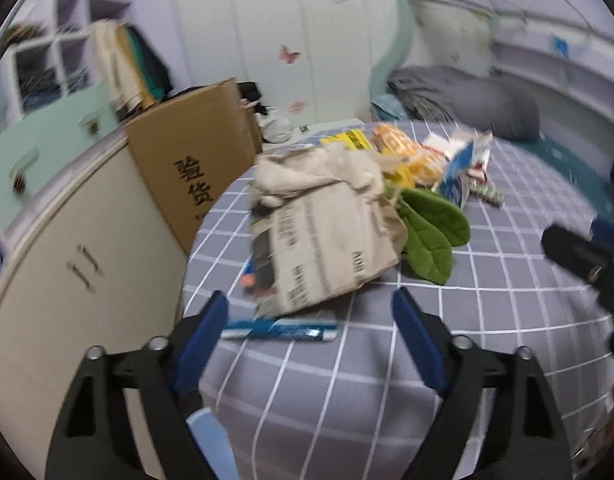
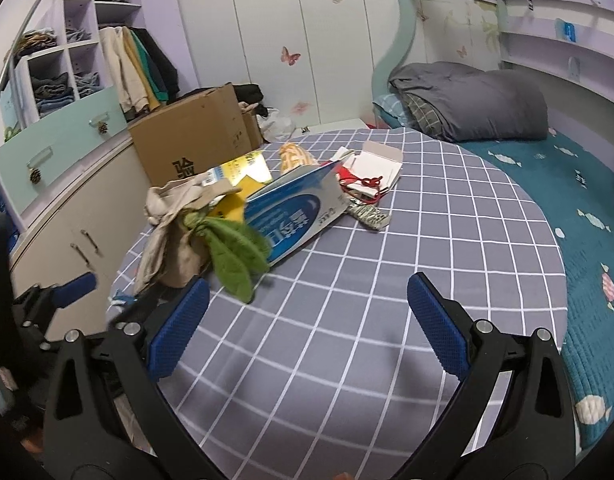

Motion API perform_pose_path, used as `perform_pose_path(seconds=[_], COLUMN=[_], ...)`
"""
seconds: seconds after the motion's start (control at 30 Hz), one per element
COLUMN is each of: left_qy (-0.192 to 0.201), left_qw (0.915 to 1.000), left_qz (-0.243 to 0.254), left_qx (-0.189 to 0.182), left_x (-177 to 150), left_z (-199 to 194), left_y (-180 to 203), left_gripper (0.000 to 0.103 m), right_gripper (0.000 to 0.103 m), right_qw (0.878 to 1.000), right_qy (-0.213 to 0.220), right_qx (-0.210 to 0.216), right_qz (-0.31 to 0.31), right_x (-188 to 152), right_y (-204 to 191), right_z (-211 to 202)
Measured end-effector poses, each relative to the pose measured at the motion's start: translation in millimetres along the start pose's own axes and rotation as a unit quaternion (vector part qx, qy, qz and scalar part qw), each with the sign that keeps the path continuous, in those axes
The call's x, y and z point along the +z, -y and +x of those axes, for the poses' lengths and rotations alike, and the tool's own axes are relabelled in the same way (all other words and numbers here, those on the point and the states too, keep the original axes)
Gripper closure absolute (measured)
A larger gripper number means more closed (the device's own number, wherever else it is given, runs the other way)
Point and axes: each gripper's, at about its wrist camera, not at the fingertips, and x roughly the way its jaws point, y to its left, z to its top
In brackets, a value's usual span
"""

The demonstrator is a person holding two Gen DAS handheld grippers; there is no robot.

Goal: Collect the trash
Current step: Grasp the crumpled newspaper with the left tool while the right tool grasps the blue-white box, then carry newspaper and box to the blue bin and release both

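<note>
Two black grippers with blue pads, left gripper (image 1: 309, 314) and right gripper (image 2: 307, 296), hang wide and empty over the grey checked bedsheet (image 2: 387, 280). Nearest the left lies a blue wrapper strip (image 1: 279, 329) beside a beige printed cloth bag (image 1: 327, 236); best pinched low, across its width.

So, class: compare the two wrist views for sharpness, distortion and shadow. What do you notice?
Left wrist view: motion blur smears the newspaper-print bag and drawers. Right wrist view: sharp, the blue box lettering crisp. Both: fisheye bends the checked sheet lines, dark corners; soft shadows under the right gripper.
</note>
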Motion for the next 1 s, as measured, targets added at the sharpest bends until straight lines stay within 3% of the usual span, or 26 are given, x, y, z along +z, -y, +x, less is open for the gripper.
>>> perform_pose_path(seconds=[0.1, 0.13, 0.23, 0.37, 0.43, 0.57, 0.7, 0.77, 0.8, 0.83, 0.9, 1.0], left_qy=[0.002, 0.004, 0.013, 0.053, 0.070, 0.085, 0.094, 0.101, 0.107, 0.109, 0.117, 0.130], left_qw=[0.9993, 0.9992, 0.9996, 0.9983, 0.9972, 0.9940, 0.9890, 0.9871, 0.9860, 0.9852, 0.9828, 0.9790], left_qz=[0.035, 0.037, 0.023, 0.019, -0.004, -0.055, -0.101, -0.112, -0.118, -0.121, -0.131, -0.143], left_qx=[0.016, 0.016, -0.014, -0.012, -0.025, -0.042, -0.054, -0.053, -0.051, -0.052, -0.056, -0.065], left_x=[7, 9, 14, 20, 24, 32, 38, 40, 42, 43, 47, 48], left_z=[16, 16, 13, -3, -12, -18, -22, -25, -27, -28, -32, -42], left_y=[8, 9, 1, -8, -18, -37, -53, -55, -58, -60, -65, -70], left_gripper=[0.038, 0.047, 0.073, 0.090, 0.096, 0.098, 0.098, 0.098, 0.098, 0.098, 0.098, 0.098], right_gripper=[0.006, 0.006, 0.006, 0.006, 0.006, 0.006, 0.007, 0.016, 0.028, 0.049, 0.074, 0.092], right_qw=[1.000, 1.000, 1.000, 0.999, 0.998, 0.990, 0.983, 0.980, 0.979, 0.977, 0.972, 0.970], right_qy=[-0.004, -0.006, -0.009, -0.011, -0.013, -0.019, -0.031, -0.044, -0.051, -0.060, -0.082, -0.072], right_qx=[-0.003, -0.003, 0.001, 0.021, 0.032, 0.078, 0.085, 0.088, 0.090, 0.093, 0.109, 0.130], right_qz=[0.006, 0.009, 0.015, 0.039, 0.055, 0.116, 0.160, 0.174, 0.178, 0.184, 0.193, 0.190], right_x=[5, 6, 10, 18, 23, 37, 52, 57, 58, 59, 60, 62], right_y=[6, 8, 10, 13, 13, 16, 18, 19, 20, 21, 23, 26], right_z=[9, 11, 16, 22, 25, 36, 61, 76, 82, 89, 101, 94])
